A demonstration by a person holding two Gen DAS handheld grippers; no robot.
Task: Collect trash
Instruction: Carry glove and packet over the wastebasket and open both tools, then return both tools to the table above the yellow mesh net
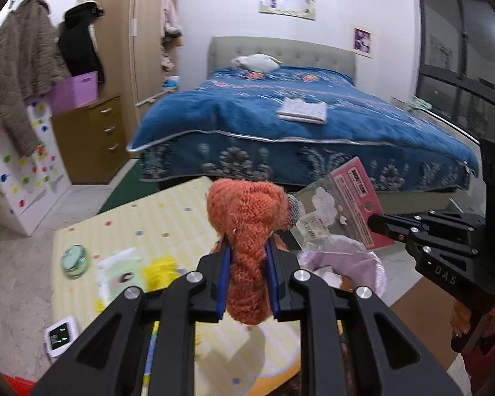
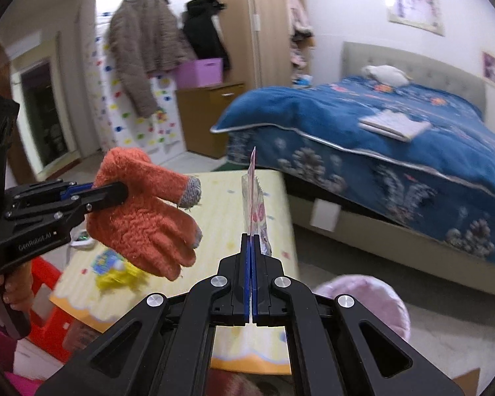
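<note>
My left gripper is shut on an orange knitted glove with grey fingertips; it also shows in the right wrist view, held in the air above the yellow play mat. My right gripper is shut on a clear plastic wrapper with a pink card header, seen edge-on. In the left wrist view the wrapper hangs over a bin lined with a pale pink bag, pinched by the right gripper.
The pink-lined bin stands on the floor right of the mat. On the mat lie a round green tin, papers, a yellow scrap and a small white device. A blue-covered bed stands behind, drawers at left.
</note>
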